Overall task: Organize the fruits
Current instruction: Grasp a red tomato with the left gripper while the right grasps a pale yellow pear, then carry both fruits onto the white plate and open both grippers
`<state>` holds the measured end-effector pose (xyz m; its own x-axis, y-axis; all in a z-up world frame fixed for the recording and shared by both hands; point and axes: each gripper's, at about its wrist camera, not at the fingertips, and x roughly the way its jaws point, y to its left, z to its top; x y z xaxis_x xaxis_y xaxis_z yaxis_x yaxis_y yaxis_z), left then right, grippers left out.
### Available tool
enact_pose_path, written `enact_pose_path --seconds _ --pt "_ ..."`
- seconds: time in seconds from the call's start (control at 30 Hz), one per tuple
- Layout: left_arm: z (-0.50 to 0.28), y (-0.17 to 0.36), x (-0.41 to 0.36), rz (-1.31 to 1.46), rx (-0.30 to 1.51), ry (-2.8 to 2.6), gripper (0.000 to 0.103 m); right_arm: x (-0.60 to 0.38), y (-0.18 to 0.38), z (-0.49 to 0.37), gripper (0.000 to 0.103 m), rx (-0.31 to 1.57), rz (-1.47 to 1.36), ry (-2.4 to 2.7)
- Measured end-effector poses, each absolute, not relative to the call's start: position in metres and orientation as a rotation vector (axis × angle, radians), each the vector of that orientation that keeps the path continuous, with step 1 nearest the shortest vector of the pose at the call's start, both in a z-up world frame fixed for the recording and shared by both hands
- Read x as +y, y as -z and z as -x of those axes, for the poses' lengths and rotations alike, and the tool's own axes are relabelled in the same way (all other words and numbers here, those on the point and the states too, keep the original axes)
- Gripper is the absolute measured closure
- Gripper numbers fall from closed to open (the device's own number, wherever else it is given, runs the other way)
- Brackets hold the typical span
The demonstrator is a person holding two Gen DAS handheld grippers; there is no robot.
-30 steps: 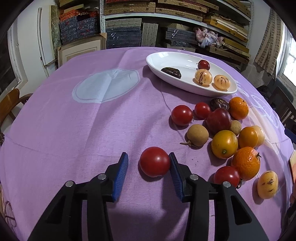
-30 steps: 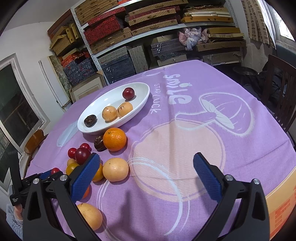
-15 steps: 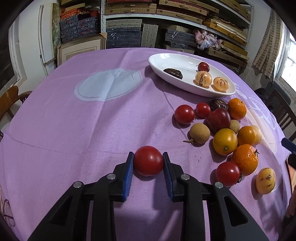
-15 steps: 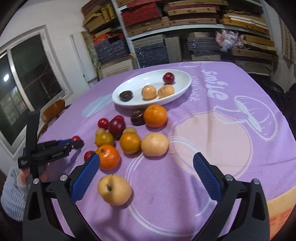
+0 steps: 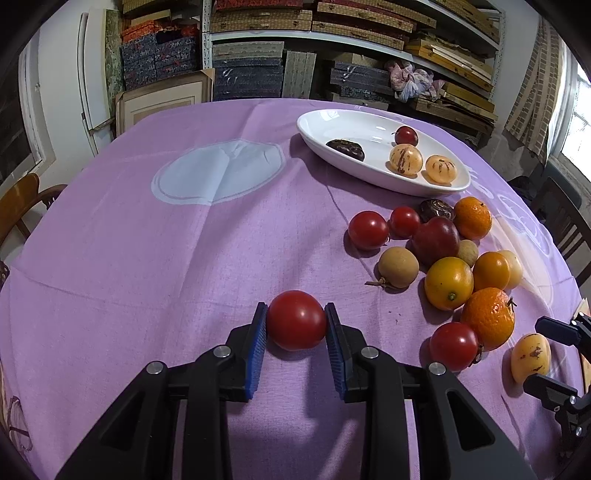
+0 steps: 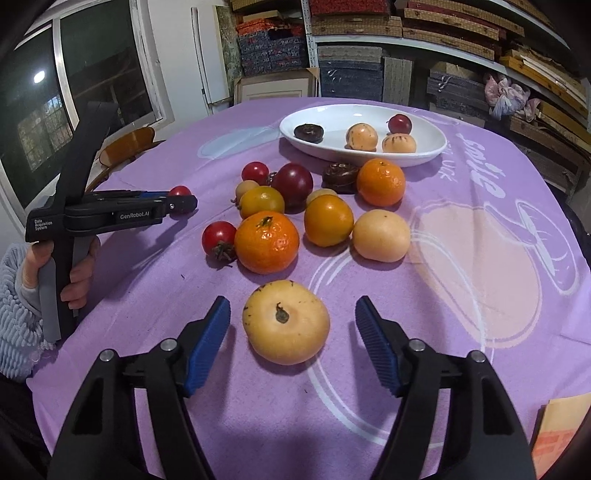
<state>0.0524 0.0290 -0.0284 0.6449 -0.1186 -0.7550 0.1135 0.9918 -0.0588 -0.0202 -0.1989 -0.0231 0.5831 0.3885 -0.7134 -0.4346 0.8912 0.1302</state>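
Between the blue pads of the left gripper [image 5: 296, 328] sits a red tomato [image 5: 296, 319], resting on the purple tablecloth [image 5: 147, 258]; both pads press its sides, so the jaws are clamped on it. From that tomato, the loose pile of fruit lies toward two o'clock in the left wrist view: a small red tomato [image 5: 453, 346] touching a mandarin [image 5: 487, 324], a yellow-orange tomato [image 5: 448, 283], a brown longan with a stem [image 5: 398, 267], a dark red plum [image 5: 436, 240] and two more red tomatoes [image 5: 368, 230]. Further toward one o'clock stands the white oval dish [image 5: 332, 123], holding a dark wrinkled fruit [image 5: 345, 148], two pale striped fruits [image 5: 405, 158] and a small red one [image 5: 406, 135].

At three o'clock of the pile, a yellow spotted fruit [image 6: 286, 322] lies apart from the rest, stem upward. The right gripper [image 6: 293, 328] straddles it: its jaws have just been closing, yet a gap shows on each side and neither pad touches the fruit. In the right wrist view, toward nine o'clock, a hand [image 6: 75, 275] in a fuzzy grey sleeve [image 6: 14, 314] grips the left tool's handle. Shelves of stacked boxes [image 5: 314, 22] fill the far wall at twelve o'clock.
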Motion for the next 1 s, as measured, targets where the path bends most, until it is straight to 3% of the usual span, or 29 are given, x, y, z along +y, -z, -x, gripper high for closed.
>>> enact_pose_path --seconds 0.13,0.23,0.67,1.0 --pt "-0.052 0.029 0.029 0.006 0.867 0.139 0.072 -0.196 0.024 0.019 0.04 0.833 0.067 -0.496" --pt "-0.052 0.03 0.028 0.005 0.866 0.141 0.072 -0.196 0.026 0.017 0.056 0.85 0.063 -0.507" --pt "-0.045 0.02 0.018 -0.054 0.808 0.119 0.072 -0.208 0.017 0.017 0.057 0.797 0.0 -0.472" --pt "-0.07 -0.014 0.006 -0.104 0.746 0.11 0.072 -0.236 -0.04 -0.013 0.057 0.723 -0.06 -0.41"
